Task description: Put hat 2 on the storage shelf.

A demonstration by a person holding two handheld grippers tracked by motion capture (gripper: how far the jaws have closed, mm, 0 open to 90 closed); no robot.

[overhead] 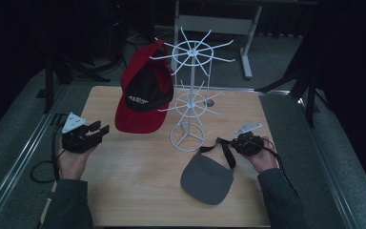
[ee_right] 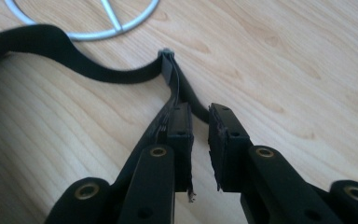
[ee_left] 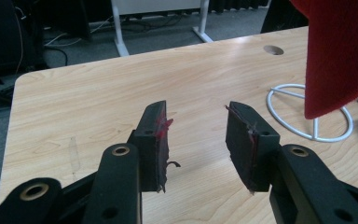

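A red cap (overhead: 140, 117) hangs on a white wire rack (overhead: 190, 50); its brim (ee_left: 340, 56) hangs above the rack's ring base (ee_left: 307, 135). A grey visor (overhead: 207, 179) lies on the wooden table (overhead: 133, 191) with its black strap (overhead: 226, 150) trailing toward my right gripper (overhead: 236, 143). In the right gripper view that gripper (ee_right: 199, 114) stands narrowly open. The strap (ee_right: 51, 42) runs along its left jaw and between the tips, and the pads do not press on it. My left gripper (overhead: 100, 128) is held left of the cap, open (ee_left: 196, 116) and holding nothing.
The rack's base (ee_right: 88, 33) stands mid-table, just beyond the strap. A round hole (ee_left: 273, 49) is cut in the tabletop near its far edge. Desk legs (overhead: 248, 43) and cables stand on the floor behind the table. Bare wood lies in front of the left gripper.
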